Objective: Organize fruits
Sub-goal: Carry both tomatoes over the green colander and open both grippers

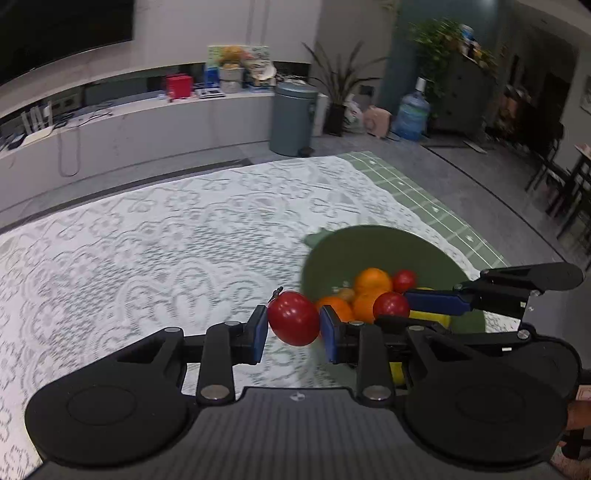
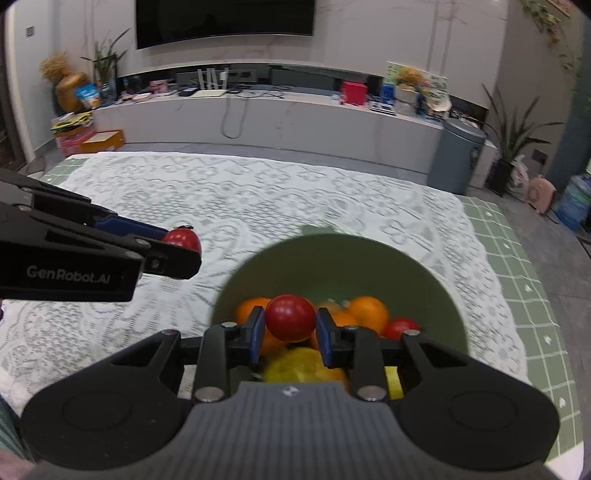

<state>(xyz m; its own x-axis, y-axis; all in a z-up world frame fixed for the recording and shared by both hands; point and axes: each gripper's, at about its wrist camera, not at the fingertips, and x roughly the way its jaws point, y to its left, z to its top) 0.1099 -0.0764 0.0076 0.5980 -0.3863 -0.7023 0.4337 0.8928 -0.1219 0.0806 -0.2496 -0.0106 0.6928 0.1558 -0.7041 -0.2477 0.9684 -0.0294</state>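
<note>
Left wrist view: the left claw [image 1: 293, 326] is clamped on a red tomato [image 1: 293, 323] at lower centre, above the lace-covered worktop [image 1: 147, 240], just left of the green bowl [image 1: 369, 247] of oranges [image 1: 373, 280].

Right wrist view: the right claw [image 2: 290, 330] grips a second tomato [image 2: 290, 317] over the bowl [image 2: 332, 258]; the left claw's tomato [image 2: 183, 238] shows at middle left.

dark wall tv [image 2: 225, 22], long white console [image 2: 258, 114], grey bin [image 2: 456, 155], potted plant [image 2: 513, 147]

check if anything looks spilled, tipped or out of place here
Nothing stands out. The green bowl sits upright on the lace tablecloth with its fruit inside; the left gripper and right gripper each clamp a red fruit.
</note>
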